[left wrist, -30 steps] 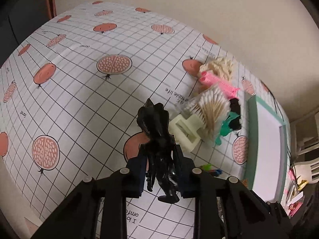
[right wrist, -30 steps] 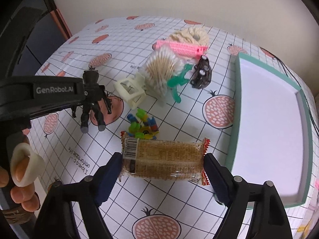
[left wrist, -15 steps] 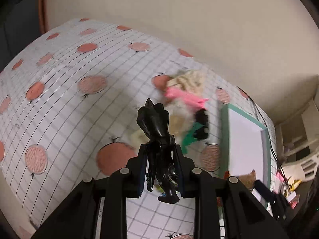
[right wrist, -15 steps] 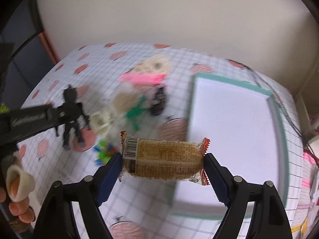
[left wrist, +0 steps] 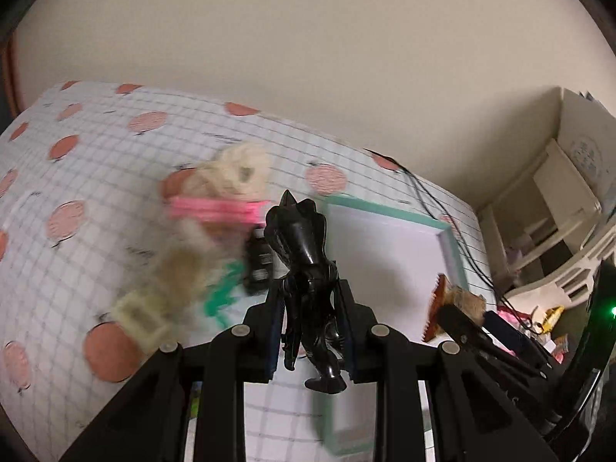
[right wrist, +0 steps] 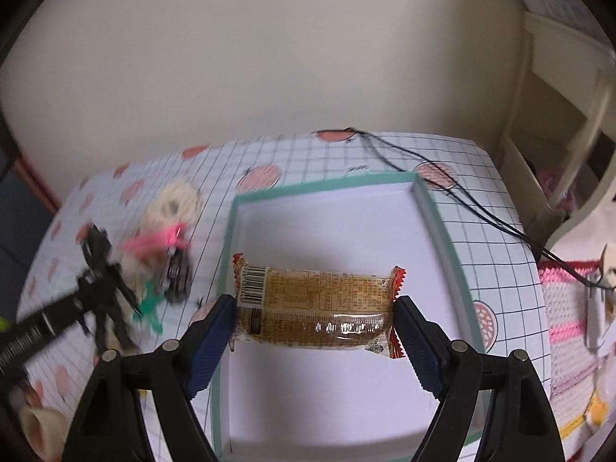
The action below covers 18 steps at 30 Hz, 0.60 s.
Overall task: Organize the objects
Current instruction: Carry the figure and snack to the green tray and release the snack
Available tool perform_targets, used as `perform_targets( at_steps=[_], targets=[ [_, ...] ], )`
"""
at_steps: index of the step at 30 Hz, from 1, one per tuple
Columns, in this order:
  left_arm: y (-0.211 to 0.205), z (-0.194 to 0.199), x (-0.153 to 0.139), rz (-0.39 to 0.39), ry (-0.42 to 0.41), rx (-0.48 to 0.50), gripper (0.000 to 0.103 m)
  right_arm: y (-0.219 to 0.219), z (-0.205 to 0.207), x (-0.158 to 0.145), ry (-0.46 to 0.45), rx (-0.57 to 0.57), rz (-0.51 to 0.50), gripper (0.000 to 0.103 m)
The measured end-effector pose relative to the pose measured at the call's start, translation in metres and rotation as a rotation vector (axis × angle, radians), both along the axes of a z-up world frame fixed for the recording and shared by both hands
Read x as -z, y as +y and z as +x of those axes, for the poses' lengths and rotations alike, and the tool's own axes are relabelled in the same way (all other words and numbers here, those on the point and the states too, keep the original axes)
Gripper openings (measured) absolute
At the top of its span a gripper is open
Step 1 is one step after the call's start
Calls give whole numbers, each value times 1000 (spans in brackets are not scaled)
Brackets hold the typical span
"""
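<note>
Both grippers have swung over from the pile toward the one tray [right wrist: 431,208]. The right gripper [right wrist: 313,331], spread wide, grips one snack bar [right wrist: 315,304] by its ends above the tray. The left gripper [left wrist: 310,331], nearly closed, clamps one black figure [left wrist: 304,269] near the tray's edge.

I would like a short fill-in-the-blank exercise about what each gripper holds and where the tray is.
1. The left gripper is shut on a black ____.
2. The right gripper holds a snack bar over the green-rimmed ____.
3. The pink comb lies on the tablecloth, ____ the tray.

Missing words: figure; tray; outside
</note>
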State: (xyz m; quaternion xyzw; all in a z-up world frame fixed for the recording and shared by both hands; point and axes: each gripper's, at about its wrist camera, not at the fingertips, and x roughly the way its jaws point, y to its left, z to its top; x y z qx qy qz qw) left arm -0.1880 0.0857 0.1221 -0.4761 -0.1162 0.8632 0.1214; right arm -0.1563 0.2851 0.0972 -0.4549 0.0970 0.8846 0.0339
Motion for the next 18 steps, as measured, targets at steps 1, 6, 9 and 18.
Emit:
perform_targets(
  at_steps=[1, 6, 9, 18],
  targets=[
    [9, -2, 3, -6, 2, 18, 27, 3, -4, 1, 1, 2, 0, 85],
    [40, -14, 24, -2, 10, 77, 27, 19, -21, 18, -2, 16, 6, 85],
    [53, -25, 42, -5, 9, 98, 27, 31, -32, 33, -23, 33, 21, 85],
    [79, -48, 70, 12, 3, 140, 27, 48, -57, 51, -14, 53, 32, 85]
  ],
)
